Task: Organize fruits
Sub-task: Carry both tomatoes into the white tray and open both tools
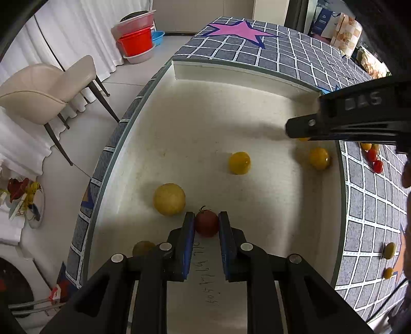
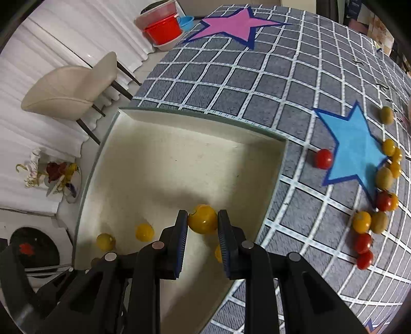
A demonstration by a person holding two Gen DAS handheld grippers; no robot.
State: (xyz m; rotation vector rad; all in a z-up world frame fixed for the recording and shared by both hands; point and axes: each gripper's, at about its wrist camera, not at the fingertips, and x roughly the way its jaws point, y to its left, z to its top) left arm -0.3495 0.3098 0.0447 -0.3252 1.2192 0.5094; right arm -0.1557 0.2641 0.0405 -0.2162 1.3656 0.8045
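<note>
My left gripper [image 1: 206,221] is shut on a red tomato [image 1: 206,224], held just over the floor of a shallow white tray [image 1: 195,123]. Yellow fruits lie in the tray: a pale one [image 1: 169,198], one in the middle [image 1: 239,163] and one by the right wall [image 1: 318,158]. My right gripper [image 2: 202,221] is shut on a yellow tomato [image 2: 202,219] above the same tray [image 2: 179,154]; it shows in the left wrist view as a black arm [image 1: 346,120]. Two yellow fruits [image 2: 144,232] [image 2: 105,241] lie below it.
The tray sits on a grey checked cloth [image 2: 231,84] with a pink star [image 2: 231,24] and a blue star [image 2: 354,151]. Red, yellow and green tomatoes [image 2: 384,200] lie in a loose row at the right. A beige chair [image 1: 48,90] stands left.
</note>
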